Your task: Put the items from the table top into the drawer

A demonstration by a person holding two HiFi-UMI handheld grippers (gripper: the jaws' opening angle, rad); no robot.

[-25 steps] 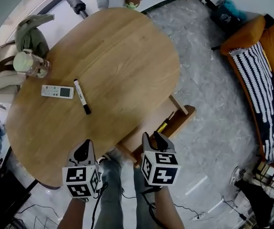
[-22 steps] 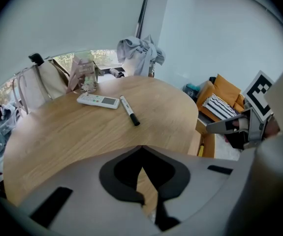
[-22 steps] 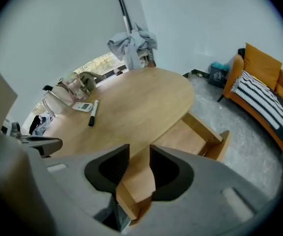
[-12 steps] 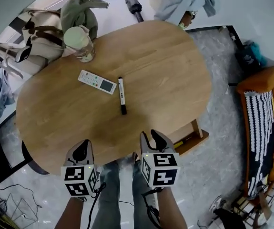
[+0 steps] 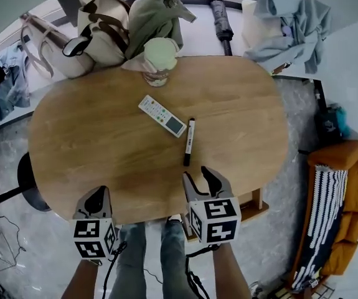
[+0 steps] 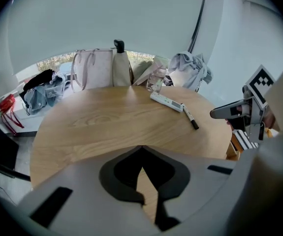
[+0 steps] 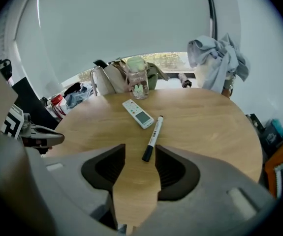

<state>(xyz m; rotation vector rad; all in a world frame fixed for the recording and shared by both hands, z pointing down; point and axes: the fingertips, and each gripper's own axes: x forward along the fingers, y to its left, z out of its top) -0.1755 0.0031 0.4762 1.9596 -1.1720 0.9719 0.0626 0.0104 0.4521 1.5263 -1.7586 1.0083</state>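
Observation:
On the oval wooden table (image 5: 85,142) lie a white remote (image 5: 162,115) and a black-and-white marker (image 5: 188,142); a glass jar with a pale green lid (image 5: 157,61) stands at the far edge. My right gripper (image 5: 203,178) hovers over the near edge. Its jaws have just been opening and stand open with nothing between them. The marker's black cap (image 7: 147,155) lies just beyond the tips of the right gripper (image 7: 140,147). My left gripper (image 5: 96,198) is at the near left, tips together and empty (image 6: 142,149). The open wooden drawer (image 5: 256,205) juts out under the table's right end.
A tan bag (image 5: 98,30) and an olive cloth (image 5: 157,14) rest against the far edge. Grey clothes (image 5: 284,17) hang at the back right. An orange sofa with a striped blanket (image 5: 328,217) stands on the right. The person's legs (image 5: 147,254) are below the near edge.
The view has swung so the table lies squarely ahead. Both grippers have shifted from beside the drawer to the near edge, toward the marker. The right jaws stand wider.

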